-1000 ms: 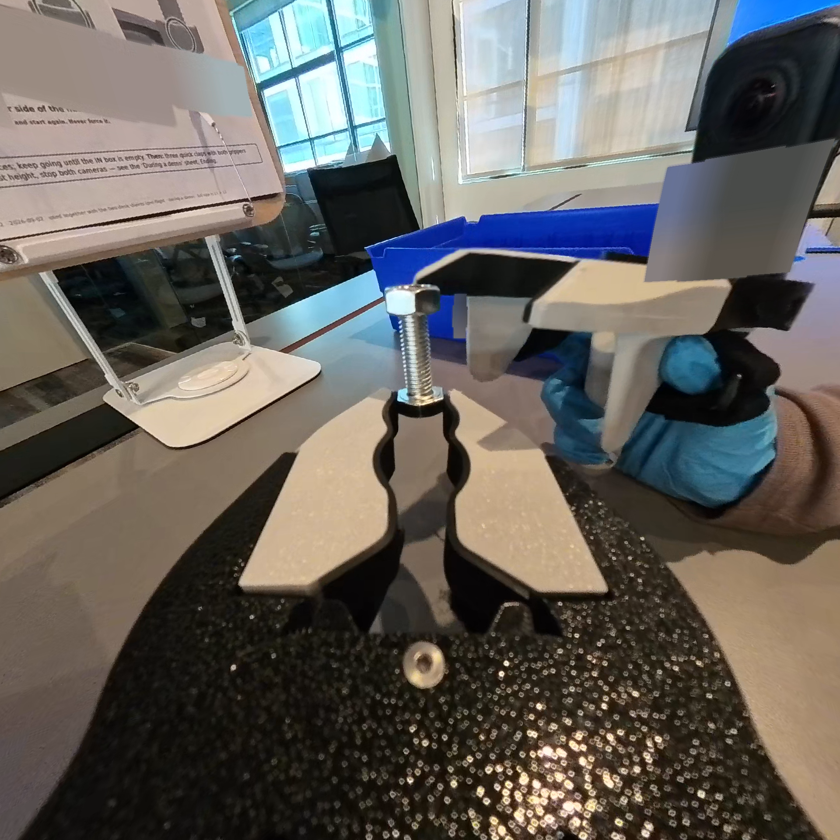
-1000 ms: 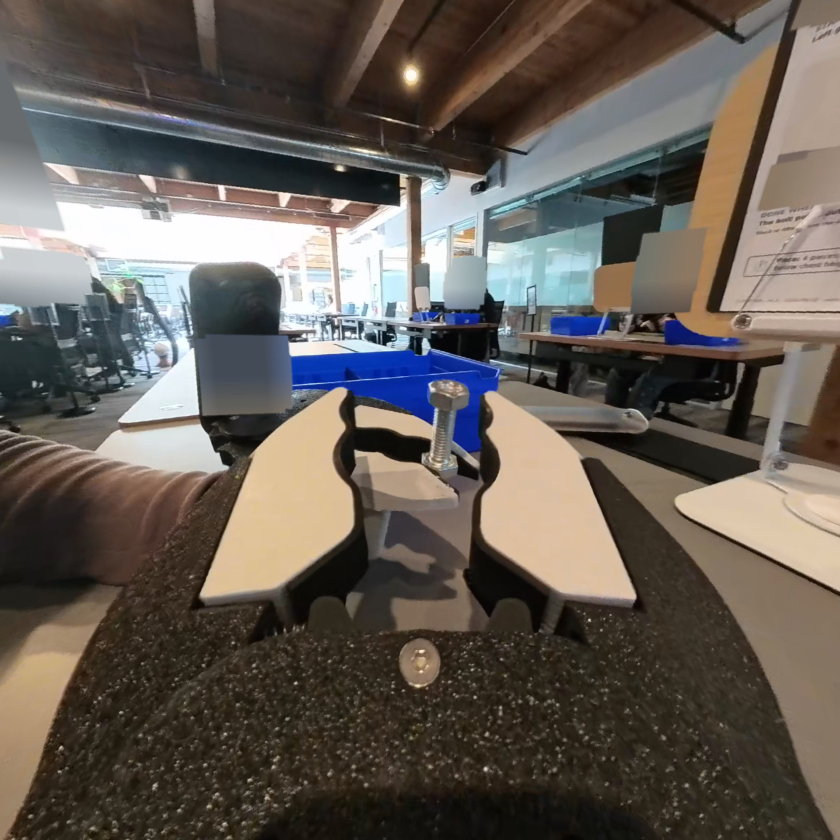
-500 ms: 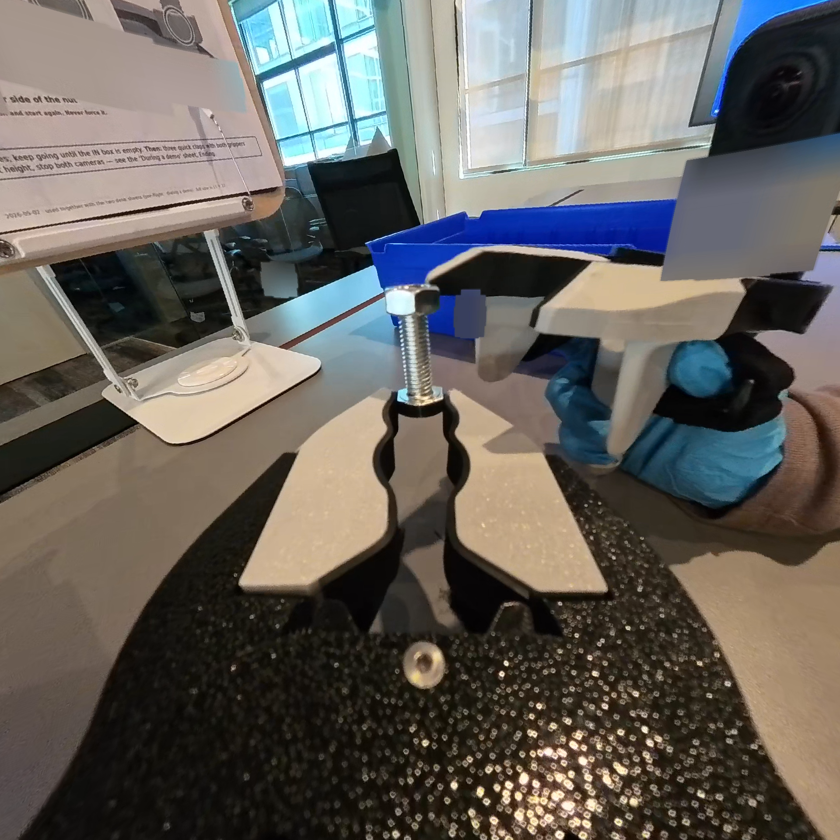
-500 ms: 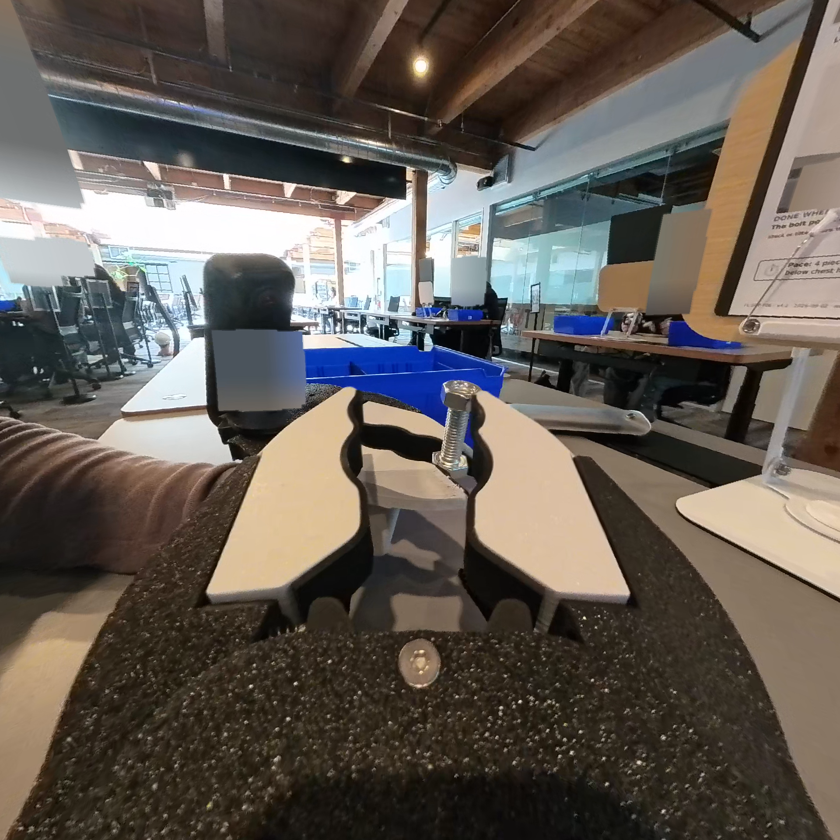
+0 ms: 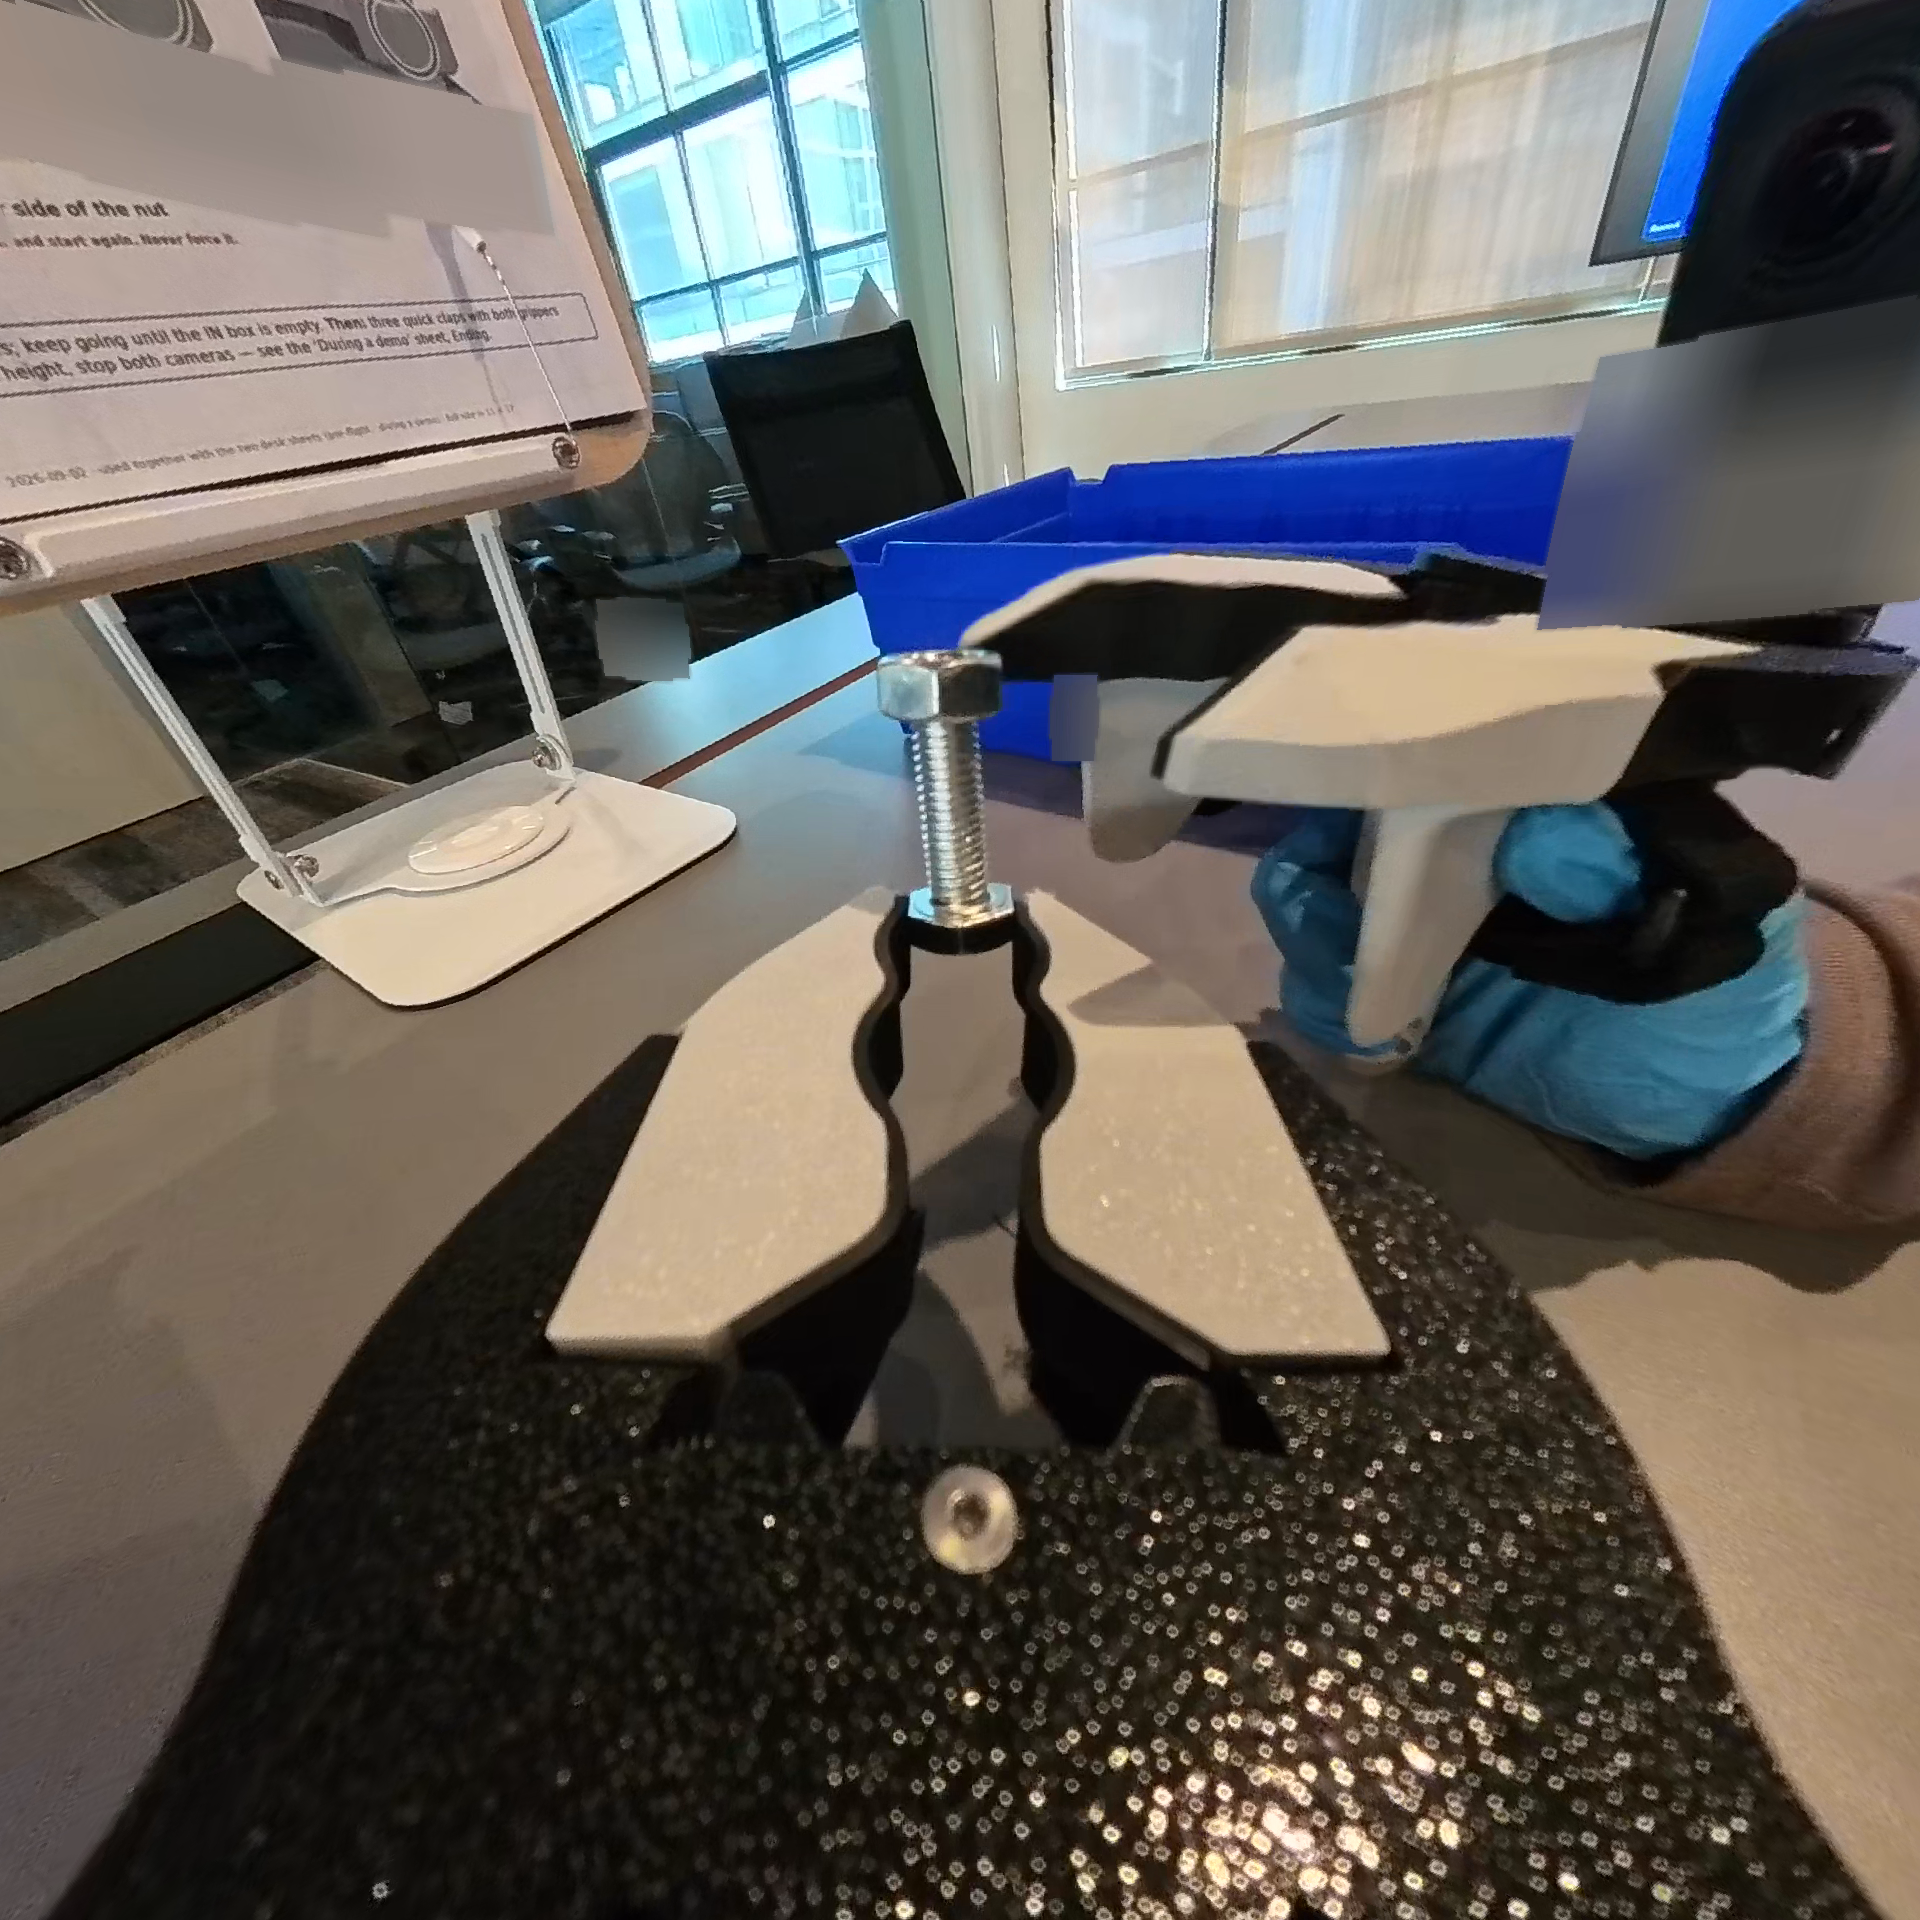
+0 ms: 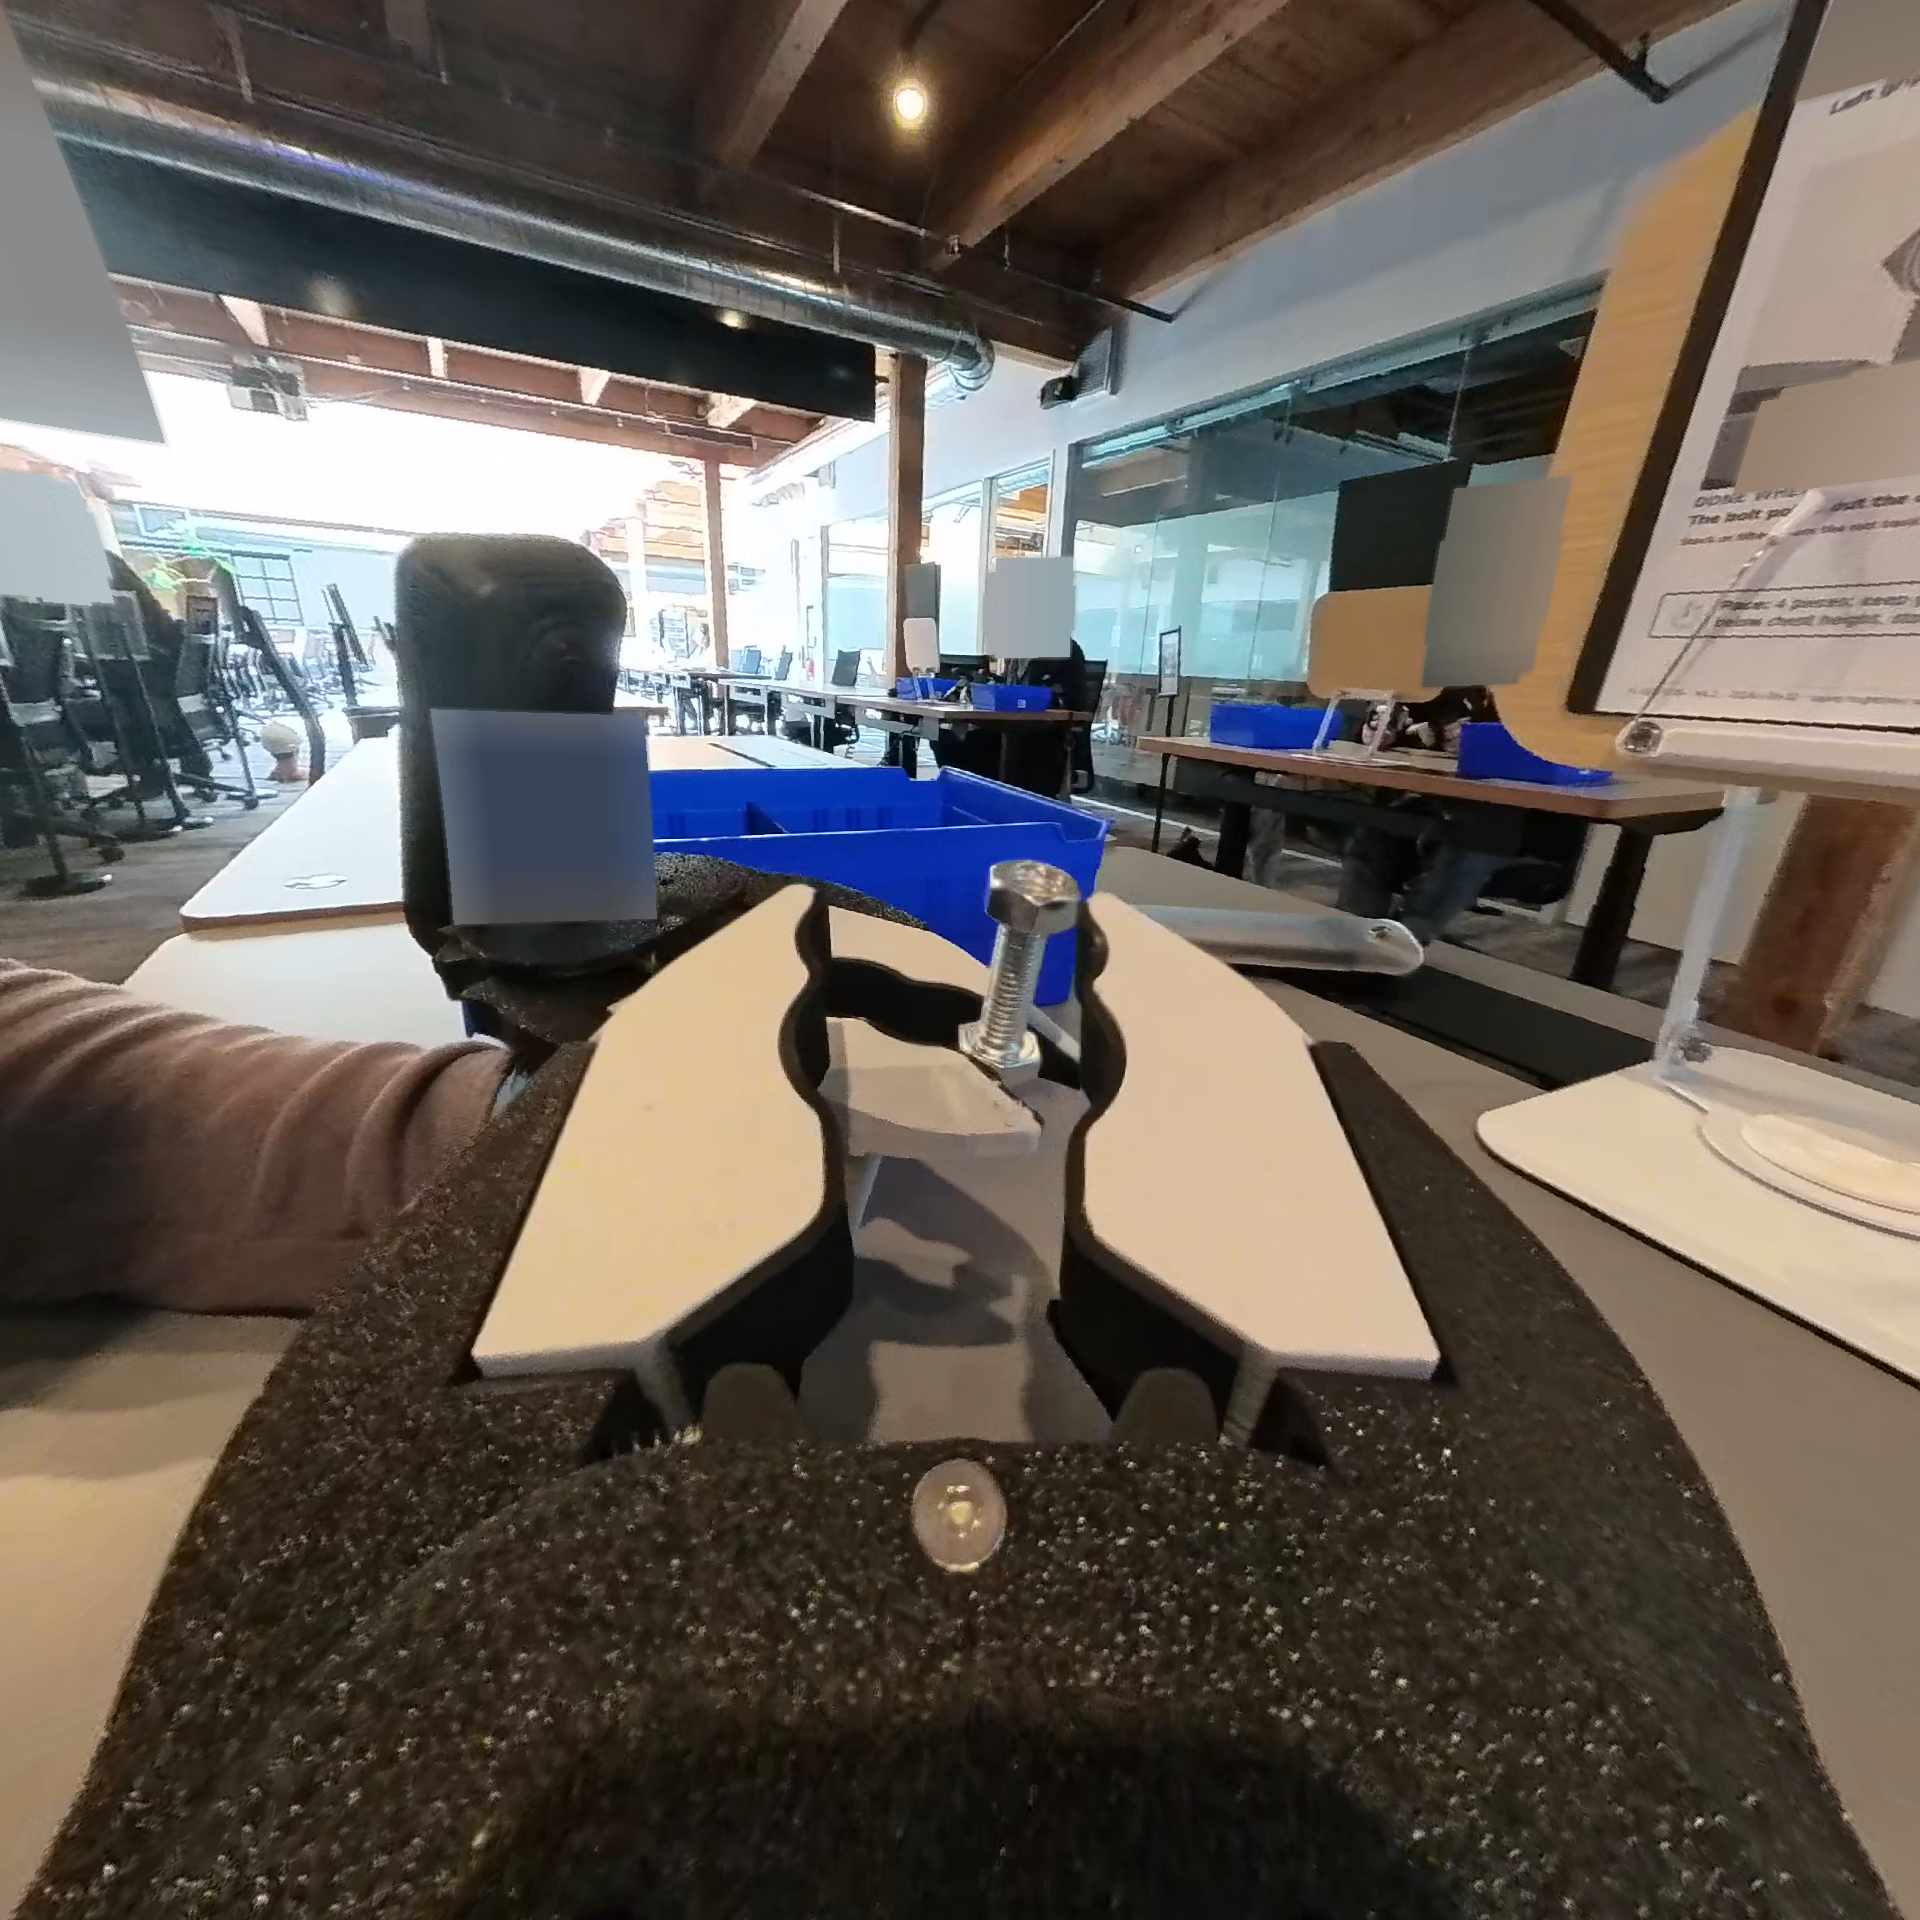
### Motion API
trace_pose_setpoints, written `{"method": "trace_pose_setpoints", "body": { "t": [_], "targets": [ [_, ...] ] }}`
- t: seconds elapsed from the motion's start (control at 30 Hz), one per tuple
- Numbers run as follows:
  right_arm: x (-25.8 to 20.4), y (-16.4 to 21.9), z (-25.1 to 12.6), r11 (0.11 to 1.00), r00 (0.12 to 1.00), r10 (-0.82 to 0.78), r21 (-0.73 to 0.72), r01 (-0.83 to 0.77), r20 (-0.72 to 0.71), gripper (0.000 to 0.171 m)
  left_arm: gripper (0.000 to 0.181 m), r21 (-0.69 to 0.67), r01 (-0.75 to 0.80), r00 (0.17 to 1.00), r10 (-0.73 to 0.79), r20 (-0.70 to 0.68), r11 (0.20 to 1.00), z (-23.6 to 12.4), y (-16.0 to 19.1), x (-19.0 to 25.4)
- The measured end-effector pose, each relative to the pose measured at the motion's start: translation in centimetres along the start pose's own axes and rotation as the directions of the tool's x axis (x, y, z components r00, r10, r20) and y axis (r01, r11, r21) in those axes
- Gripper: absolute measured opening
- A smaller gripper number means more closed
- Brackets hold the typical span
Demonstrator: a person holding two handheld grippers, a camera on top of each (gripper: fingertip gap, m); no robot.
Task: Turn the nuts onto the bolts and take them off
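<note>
steel nut (image 5: 958, 907) pinched by left gripper (image 5: 960, 935), bolt (image 5: 943, 790) upright; right gripper (image 6: 951, 971) spread beside bolt head.

One hex-head bolt (image 5: 940, 779) and one hex nut (image 5: 958, 910) show, together with two handheld grippers, the left gripper (image 5: 958, 935) and the right gripper (image 6: 951, 935), each carrying one black camera (image 5: 1808, 177). One blue-gloved hand (image 5: 1538, 997) and one brown sleeve (image 6: 208, 1132) can be counted. On this grey table (image 5: 312, 1143) there is one blue divided bin (image 6: 883, 831) and one white-based sign stand (image 5: 457, 862), while farther desks hold at least three more blue bins (image 6: 1273, 724)
</note>
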State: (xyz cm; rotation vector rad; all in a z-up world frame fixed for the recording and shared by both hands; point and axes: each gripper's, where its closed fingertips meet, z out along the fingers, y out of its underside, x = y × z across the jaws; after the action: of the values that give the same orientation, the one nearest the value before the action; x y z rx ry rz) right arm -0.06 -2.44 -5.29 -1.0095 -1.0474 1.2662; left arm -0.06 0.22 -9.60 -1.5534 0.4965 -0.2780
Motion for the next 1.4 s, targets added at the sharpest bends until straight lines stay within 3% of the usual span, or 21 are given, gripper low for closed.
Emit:
{"method": "trace_pose_setpoints", "body": {
  "t": [0.13, 0.37, 0.5, 0.73, 0.87, 1.03, 1.2, 1.4],
  "targets": [
    [-0.7, 0.0, -0.2, 1.000, 0.999, 0.007, -0.008, -0.007, 0.036, 0.034, 0.018, 0.001, 0.003, 1.000, -0.003, 0.002, 1.000, 0.0, 0.0, 0.0],
    [0.1, 0.1, 0.0, 1.000, 1.000, -0.001, -0.007, 0.001, -0.008, 0.043, 0.018, -0.009, -0.011, 1.000, 0.011, 0.001, 1.000, 0.1, 0.1, 0.1],
    [-0.3, 0.3, -0.4, 0.999, 1.000, 0.001, -0.033, -0.001, 0.002, 0.026, 0.018, -0.006, -0.002, 1.000, 0.002, 0.003, 1.000, 0.1, 0.1, 0.0],
    [0.5, 0.3, 0.0, 0.999, 0.999, -0.030, -0.023, 0.029, -0.045, 0.040, 0.018, -0.017, -0.020, 1.000, 0.020, 0.003, 1.000, 0.2, 0.2, 0.1],
    [-0.1, 0.3, -0.4, 1.000, 1.000, -0.005, -0.028, 0.005, -0.016, 0.023, 0.018, -0.014, -0.010, 1.000, 0.010, 0.003, 1.000, 0.2, 0.2, 0.1],
    [0.7, 0.3, -0.2, 0.999, 0.998, -0.028, -0.018, 0.027, -0.063, 0.039, 0.018, -0.018, -0.012, 1.000, 0.012, 0.002, 1.000, 0.2, 0.2, 0.1],
    [-0.1, 0.4, -0.4, 0.999, 1.000, 0.022, -0.030, -0.023, -0.007, 0.026, 0.018, -0.013, -0.005, 1.000, 0.005, 0.003, 1.000, 0.2, 0.2, 0.0],
    [0.7, 0.2, -0.3, 1.000, 0.998, -0.014, -0.013, 0.013, -0.063, 0.039, 0.018, -0.020, -0.012, 1.000, 0.012, 0.002, 1.000, 0.2, 0.2, 0.1]
  ]
}}
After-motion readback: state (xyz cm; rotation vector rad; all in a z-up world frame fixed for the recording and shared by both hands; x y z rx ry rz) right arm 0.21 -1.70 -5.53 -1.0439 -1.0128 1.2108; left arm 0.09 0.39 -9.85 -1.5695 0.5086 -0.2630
